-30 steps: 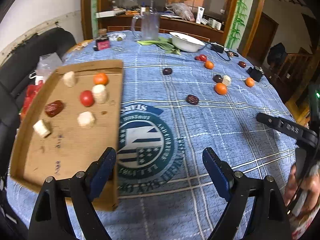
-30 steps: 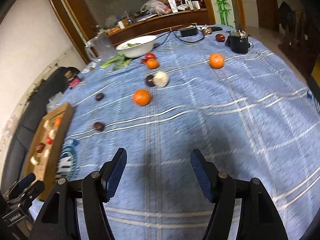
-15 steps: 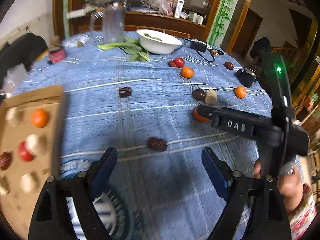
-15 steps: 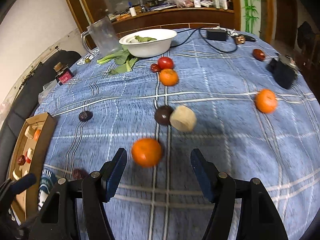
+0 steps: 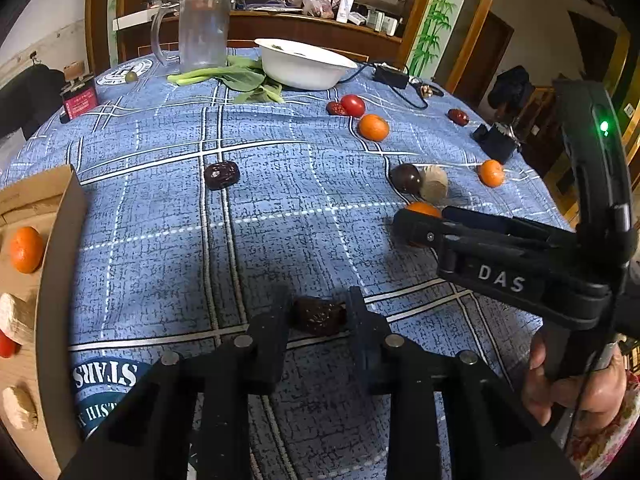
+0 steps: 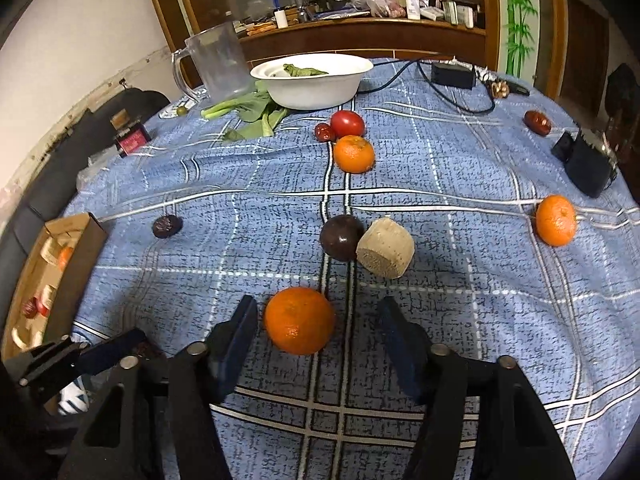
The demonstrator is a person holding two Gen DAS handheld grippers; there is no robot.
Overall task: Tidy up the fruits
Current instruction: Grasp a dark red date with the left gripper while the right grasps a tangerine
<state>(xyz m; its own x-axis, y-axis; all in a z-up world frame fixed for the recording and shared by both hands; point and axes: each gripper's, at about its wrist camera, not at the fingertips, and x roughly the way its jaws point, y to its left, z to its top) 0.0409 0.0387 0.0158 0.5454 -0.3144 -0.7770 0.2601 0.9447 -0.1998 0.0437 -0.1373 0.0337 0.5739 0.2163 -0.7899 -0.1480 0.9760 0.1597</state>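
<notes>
My left gripper (image 5: 318, 316) is shut on a dark wrinkled date (image 5: 319, 316) that lies on the blue tablecloth. My right gripper (image 6: 316, 320) is open around an orange mandarin (image 6: 299, 320), which sits nearer its left finger. In the left wrist view the right gripper (image 5: 416, 228) hides most of that mandarin (image 5: 423, 209). A cardboard tray (image 5: 60, 264) at the left holds a mandarin (image 5: 25, 249), pale chunks and red fruit. A dark round fruit (image 6: 338, 237) touches a beige chunk (image 6: 386, 253).
More fruit lies loose on the table: another date (image 5: 221, 175), mandarins (image 6: 354, 153) (image 6: 555, 220), a tomato (image 6: 347, 124), red dates (image 6: 537, 121). At the back stand a white bowl (image 6: 314, 80), greens (image 6: 256, 112), a glass jug (image 6: 218, 64), and a black box (image 6: 588, 168).
My left gripper swung right from the tray, came down over the date and shut on it. My right gripper moved forward until the mandarin sat between its open fingers.
</notes>
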